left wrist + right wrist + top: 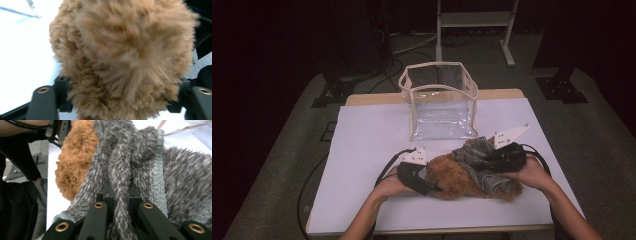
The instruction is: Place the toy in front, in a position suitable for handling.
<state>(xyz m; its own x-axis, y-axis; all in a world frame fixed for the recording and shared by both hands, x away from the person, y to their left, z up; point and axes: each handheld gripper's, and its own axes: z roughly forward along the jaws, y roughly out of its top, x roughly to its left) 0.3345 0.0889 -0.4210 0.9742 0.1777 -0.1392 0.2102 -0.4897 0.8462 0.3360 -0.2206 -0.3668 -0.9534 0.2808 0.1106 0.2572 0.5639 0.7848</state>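
- High view: the brown plush toy (452, 176) with its grey fuzzy cloth (482, 162) lies at the near centre of the white table (367, 150), still outside the clear bag (439, 100) standing farther back.
- Left gripper view: the left gripper (120, 100) has its jaws spread wide around the plush fur, gripping it.
- Right gripper view: the right gripper (122, 205) has its jaws pinched narrow on a fold of grey cloth.
- Judgement: dressing appears under way; bagging remains.

A fluffy brown soft toy (451, 176) lies on its side on the white table (367, 150), near the front edge, a bit right of the middle. A fuzzy grey cloth (479, 162) with a stitched edge is draped over its right part.
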